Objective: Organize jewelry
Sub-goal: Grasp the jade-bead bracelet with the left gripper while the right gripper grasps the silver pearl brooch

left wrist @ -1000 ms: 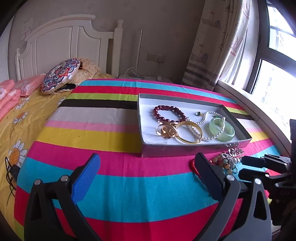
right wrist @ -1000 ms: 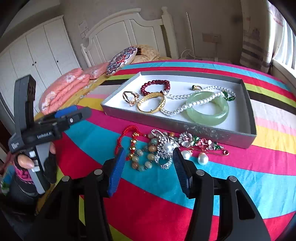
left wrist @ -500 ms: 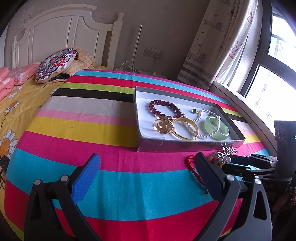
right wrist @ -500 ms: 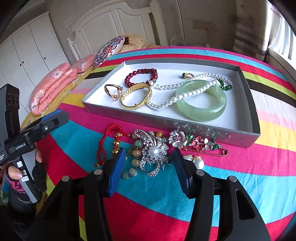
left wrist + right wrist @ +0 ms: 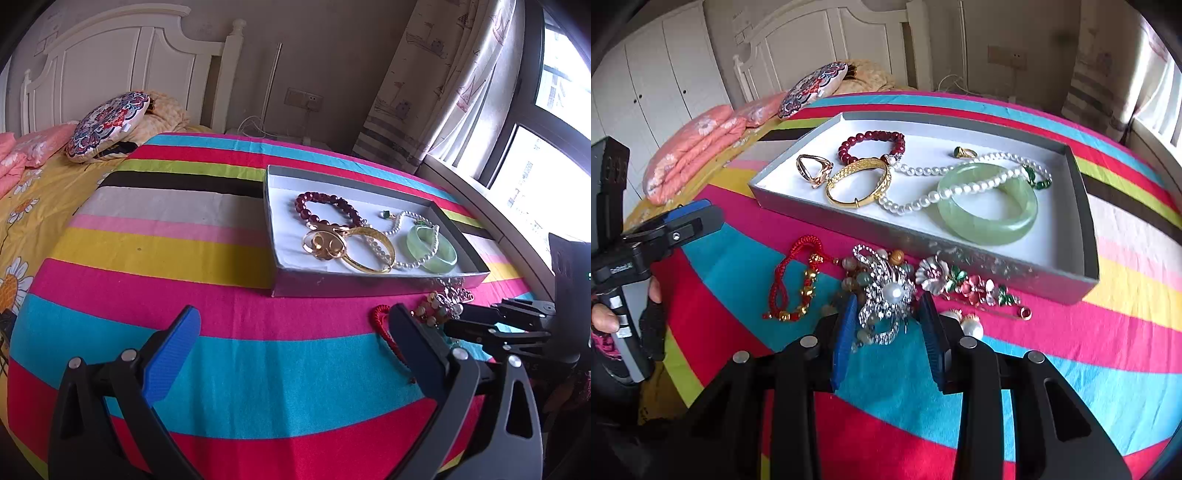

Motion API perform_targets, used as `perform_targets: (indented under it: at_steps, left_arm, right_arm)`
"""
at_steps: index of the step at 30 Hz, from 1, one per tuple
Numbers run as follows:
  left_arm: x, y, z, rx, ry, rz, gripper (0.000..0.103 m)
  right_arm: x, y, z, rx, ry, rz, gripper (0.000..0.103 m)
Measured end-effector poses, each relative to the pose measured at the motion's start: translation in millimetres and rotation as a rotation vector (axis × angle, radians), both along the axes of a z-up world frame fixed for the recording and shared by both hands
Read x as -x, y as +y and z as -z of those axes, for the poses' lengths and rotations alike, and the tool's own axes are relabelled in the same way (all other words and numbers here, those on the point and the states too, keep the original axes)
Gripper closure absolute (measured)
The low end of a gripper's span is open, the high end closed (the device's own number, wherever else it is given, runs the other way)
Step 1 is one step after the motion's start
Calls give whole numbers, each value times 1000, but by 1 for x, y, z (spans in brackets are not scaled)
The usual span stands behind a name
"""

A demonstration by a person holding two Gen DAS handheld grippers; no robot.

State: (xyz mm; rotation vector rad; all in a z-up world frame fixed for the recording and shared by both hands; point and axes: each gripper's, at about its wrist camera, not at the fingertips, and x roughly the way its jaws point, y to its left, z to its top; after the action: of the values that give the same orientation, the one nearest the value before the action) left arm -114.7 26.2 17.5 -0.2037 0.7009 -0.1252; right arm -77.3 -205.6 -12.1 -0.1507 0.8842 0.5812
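A grey jewelry box [image 5: 1086,236] [image 5: 332,288] lies on the striped cloth and holds a green jade bangle [image 5: 988,203], a pearl necklace [image 5: 923,199], a gold bangle [image 5: 858,181], a dark red bead bracelet [image 5: 873,142] and rings. In front of it lie a silver pearl brooch [image 5: 886,295], a red cord bracelet [image 5: 790,280], a bead bracelet [image 5: 857,273], a flower pin [image 5: 960,282] and pearl earrings [image 5: 971,326]. My right gripper [image 5: 888,321] is open, its fingers on either side of the silver brooch. My left gripper [image 5: 291,343] is open and empty over the cloth, left of the pile.
The striped cloth [image 5: 166,240] covers a bed with a patterned cushion [image 5: 107,125] and pink bedding [image 5: 690,155] towards the white headboard. A window [image 5: 535,166] and curtain stand at the right. The right gripper shows in the left wrist view [image 5: 491,325].
My right gripper has moved forward and down until its fingers straddle the silver brooch. My left gripper has drifted slightly, staying open.
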Motion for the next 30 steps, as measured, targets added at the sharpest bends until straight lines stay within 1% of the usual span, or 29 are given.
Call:
perform_targets:
  at_steps: [5,7,8,9,12,16,18,19,21,22,24,26,28,29,30]
  left_arm:
    - [-1,-2,2,-1,6,6,2]
    - [-1,-3,2,0,8,6,2]
    - [-1,-3,2,0,10,7,2]
    - [-1,-3,2,0,11,6,2]
    - [-1,-5,2,-3,14,8,2]
    - [-1,-6,2,-6,24,15,2]
    - [-2,-7,2,-6,36,27,2]
    - [-4,-9,3,-10,51,43,2]
    - [-5,-18,1,-33,70,79,2]
    - [-4,-24,-1,-24,72,105,2]
    - [-2,-41,-7,30,80,190,2]
    - [-2,-63,-11,26,70,233,4]
    - [-6,-90,-12,4,78,300,11]
    - [-10,-104,-10,-23,89,323,22]
    - [-14,-115,-8,-60,98,338,30]
  right_arm:
    - [-1,2,1,-32,3,-5,71]
    - [3,-2,-1,-79,3,-16,71]
    - [7,-4,-2,-103,-2,-26,78]
    - [11,-8,-5,-134,-4,-34,81]
    - [18,-22,-9,-207,0,-26,81]
    - [26,-30,-12,-183,-29,10,81]
    - [34,-32,-18,-139,-68,23,81]
    - [40,-32,-20,-99,-96,27,81]
    - [52,-32,-24,-6,-150,27,81]
    - [57,-34,-25,26,-161,25,81]
    - [64,-40,-20,57,-159,26,81]
    - [65,-45,-13,80,-156,45,81]
    - [66,-49,-7,89,-148,61,81]
    - [67,-51,-4,89,-146,66,81]
    - [68,-52,-3,87,-146,68,81]
